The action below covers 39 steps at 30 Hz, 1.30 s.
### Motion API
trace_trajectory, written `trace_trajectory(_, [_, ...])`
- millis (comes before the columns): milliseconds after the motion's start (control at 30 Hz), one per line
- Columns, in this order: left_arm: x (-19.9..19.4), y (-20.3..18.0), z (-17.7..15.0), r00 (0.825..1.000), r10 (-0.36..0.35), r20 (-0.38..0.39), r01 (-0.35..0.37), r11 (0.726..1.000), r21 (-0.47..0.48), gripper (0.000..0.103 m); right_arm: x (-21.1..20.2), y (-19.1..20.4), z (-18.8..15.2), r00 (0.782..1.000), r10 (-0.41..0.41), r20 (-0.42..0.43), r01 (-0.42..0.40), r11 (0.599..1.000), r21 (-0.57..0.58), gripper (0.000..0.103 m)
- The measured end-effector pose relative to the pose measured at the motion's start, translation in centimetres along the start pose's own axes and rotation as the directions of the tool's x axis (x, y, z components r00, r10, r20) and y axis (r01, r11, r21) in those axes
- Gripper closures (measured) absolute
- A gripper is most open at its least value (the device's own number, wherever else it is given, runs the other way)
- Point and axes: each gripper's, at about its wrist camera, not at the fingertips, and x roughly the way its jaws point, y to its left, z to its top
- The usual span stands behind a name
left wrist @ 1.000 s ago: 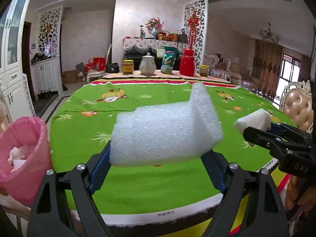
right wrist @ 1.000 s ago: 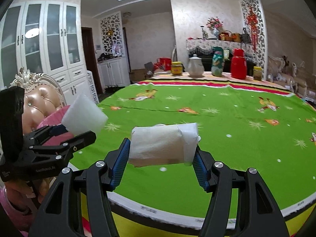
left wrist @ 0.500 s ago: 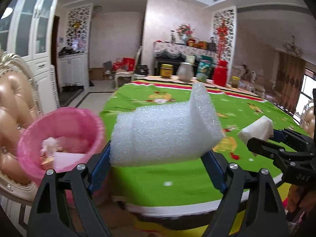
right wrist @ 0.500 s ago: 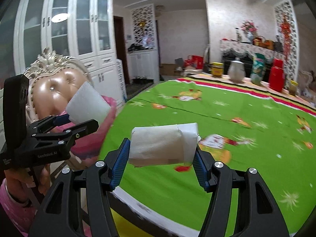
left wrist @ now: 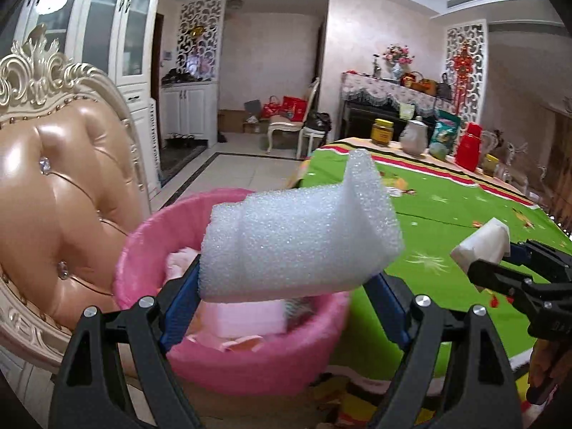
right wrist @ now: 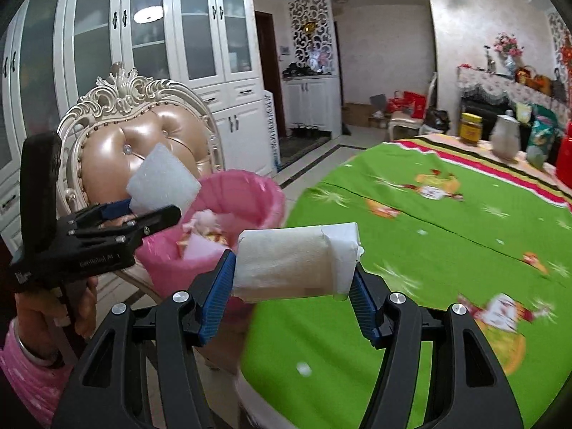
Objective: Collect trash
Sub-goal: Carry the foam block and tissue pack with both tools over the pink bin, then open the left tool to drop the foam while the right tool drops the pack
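Observation:
My left gripper is shut on a white foam sheet, bent upward at its right end, and holds it over the near rim of a pink trash bin that has paper scraps inside. In the right wrist view the same foam sheet and left gripper hang over the bin. My right gripper is shut on a folded white paper wad, just right of the bin and above the table edge. That wad also shows at the right in the left wrist view.
The bin sits on a padded chair with an ornate cream frame. A green patterned tablecloth covers the round table; a jar, a white teapot and a red flask stand at its far side. White cabinets line the left wall.
Both grippers have swung left from above the table to the chair and bin, each keeping its load. The bin has moved from the left edge to under the foam sheet.

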Motion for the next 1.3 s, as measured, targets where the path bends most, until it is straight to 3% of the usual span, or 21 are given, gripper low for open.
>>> trace_trajectory(367, [5.7, 6.0, 1.2, 0.995, 0.056, -0.079, -0.059, 0.998, -0.030, 0.021, 7.2, 2.8, 4.6, 0.994, 0.098, -0.042, -0.098, 0.995, -0.006, 0.043])
trace_trajectory(833, [7.7, 7.6, 0.4, 0.995, 0.061, -0.082, -0.064, 0.997, -0.036, 0.020, 13.5, 4.9, 7.1, 0.986, 0.136, -0.101, -0.139, 0.990, -0.023, 0.042])
trace_trajectory(900, [7.7, 7.7, 0.3, 0.995, 0.066, -0.079, -0.069, 0.997, -0.036, 0.019, 13.9, 5.0, 7.5, 0.985, 0.143, -0.100, -0.146, 0.989, -0.025, 0.040])
trace_trajectory(1033, [7.4, 7.8, -0.1, 0.994, 0.084, -0.070, -0.087, 0.996, -0.029, 0.012, 14.7, 4.8, 8.8, 0.979, 0.184, -0.087, -0.185, 0.983, -0.006, 0.017])
trace_trajectory(1300, [5.0, 7.2, -0.5, 0.992, 0.127, -0.016, -0.128, 0.992, -0.010, 0.005, 10.1, 3.4, 9.5, 0.981, 0.192, 0.002, -0.192, 0.981, 0.030, 0.016])
